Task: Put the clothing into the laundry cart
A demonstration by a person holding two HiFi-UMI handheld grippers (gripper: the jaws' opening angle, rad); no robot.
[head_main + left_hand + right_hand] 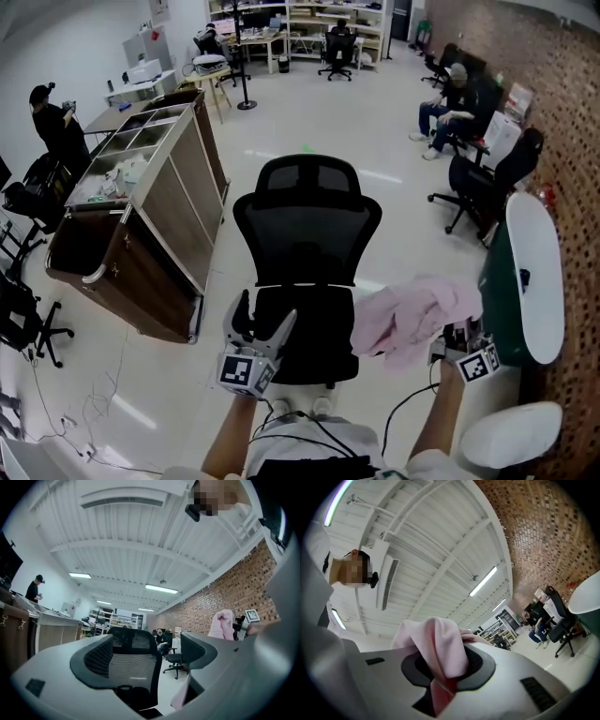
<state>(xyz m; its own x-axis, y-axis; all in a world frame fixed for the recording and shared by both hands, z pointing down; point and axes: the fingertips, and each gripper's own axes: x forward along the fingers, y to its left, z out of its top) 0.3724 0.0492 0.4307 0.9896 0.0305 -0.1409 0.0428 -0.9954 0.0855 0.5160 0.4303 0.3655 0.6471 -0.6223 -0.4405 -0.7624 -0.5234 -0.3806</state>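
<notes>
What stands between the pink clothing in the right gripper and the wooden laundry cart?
In the head view, a black office chair stands between the pink clothing and the laundry cart.

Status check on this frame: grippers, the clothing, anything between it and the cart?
Left gripper open, empty. Right gripper shut on pink garment, right of office chair. Laundry cart far left; chair between.
</notes>
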